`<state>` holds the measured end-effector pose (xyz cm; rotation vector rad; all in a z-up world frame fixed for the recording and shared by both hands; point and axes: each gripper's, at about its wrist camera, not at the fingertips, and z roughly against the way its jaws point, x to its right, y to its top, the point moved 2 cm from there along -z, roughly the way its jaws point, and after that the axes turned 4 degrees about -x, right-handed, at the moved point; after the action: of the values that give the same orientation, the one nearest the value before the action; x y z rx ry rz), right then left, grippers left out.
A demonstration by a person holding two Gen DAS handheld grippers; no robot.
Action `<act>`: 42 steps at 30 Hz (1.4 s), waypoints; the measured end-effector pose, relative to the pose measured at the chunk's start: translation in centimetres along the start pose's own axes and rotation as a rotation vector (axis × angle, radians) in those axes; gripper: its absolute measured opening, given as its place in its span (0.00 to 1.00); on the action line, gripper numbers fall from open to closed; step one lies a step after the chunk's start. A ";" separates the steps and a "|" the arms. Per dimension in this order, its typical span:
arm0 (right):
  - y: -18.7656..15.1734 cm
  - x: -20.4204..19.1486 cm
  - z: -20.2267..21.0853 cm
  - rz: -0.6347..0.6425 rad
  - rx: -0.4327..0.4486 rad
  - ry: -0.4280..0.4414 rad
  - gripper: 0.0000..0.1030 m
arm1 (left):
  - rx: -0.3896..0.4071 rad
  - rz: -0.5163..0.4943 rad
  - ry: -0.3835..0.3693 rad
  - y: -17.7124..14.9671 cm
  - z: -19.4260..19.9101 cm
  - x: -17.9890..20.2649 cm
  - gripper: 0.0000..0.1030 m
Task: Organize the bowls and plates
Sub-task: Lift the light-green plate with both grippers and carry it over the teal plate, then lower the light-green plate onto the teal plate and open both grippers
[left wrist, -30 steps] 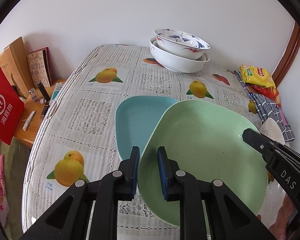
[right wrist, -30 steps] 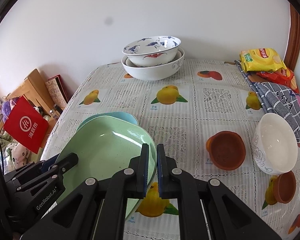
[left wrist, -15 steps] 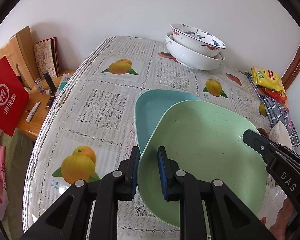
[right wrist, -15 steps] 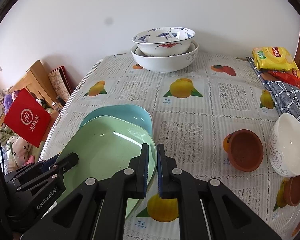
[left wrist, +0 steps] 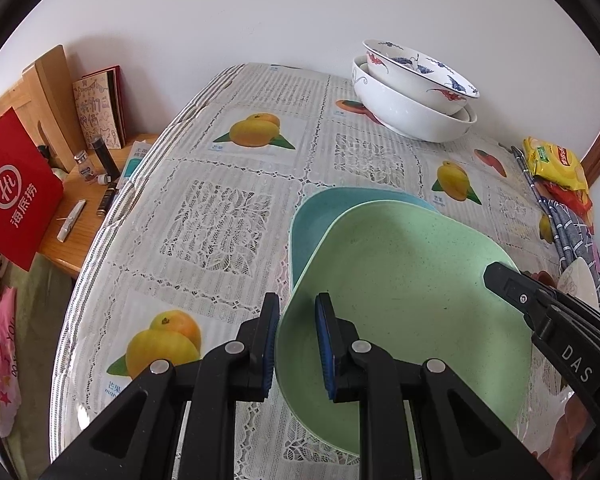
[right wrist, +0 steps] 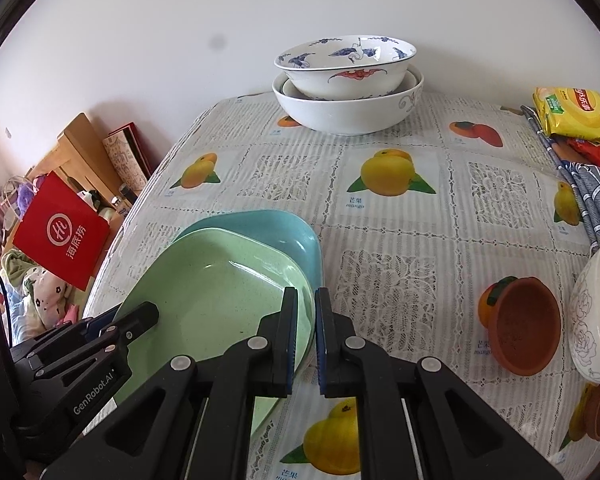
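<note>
Gripping opposite rims of the green plate (left wrist: 412,300), the left gripper (left wrist: 298,344) and right gripper (right wrist: 305,340) have their fingers clamped on it above the blue plate (right wrist: 284,236) at the table's (right wrist: 384,280) near left. The likeliest failure (both holds are thin rim pinches) is the plate slipping, or landing askew if one side releases first.

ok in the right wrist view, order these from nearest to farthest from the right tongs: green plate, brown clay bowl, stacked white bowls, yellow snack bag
1. green plate, its rim clamped in the right tongs, just left.
2. brown clay bowl, off to the right on the table.
3. and 4. stacked white bowls at the table's far edge, and yellow snack bag in the far right corner: too close to call.
</note>
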<state>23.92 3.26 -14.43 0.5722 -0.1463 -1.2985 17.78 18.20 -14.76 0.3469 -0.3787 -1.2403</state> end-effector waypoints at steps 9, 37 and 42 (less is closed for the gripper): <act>1.6 0.5 -1.6 0.011 -0.020 0.022 0.09 | -0.011 0.004 0.010 0.9 -1.3 0.2 0.17; 4.5 0.1 -4.6 0.084 -0.008 0.032 0.14 | -0.026 0.074 -0.049 1.4 -2.2 -0.4 0.18; 4.6 0.0 -4.1 0.084 -0.001 0.051 0.24 | -0.031 0.079 -0.061 1.5 -1.9 -0.6 0.18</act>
<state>29.58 5.24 -15.70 0.5917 -0.1259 -1.2017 19.78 19.27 -15.82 0.2654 -0.4216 -1.1802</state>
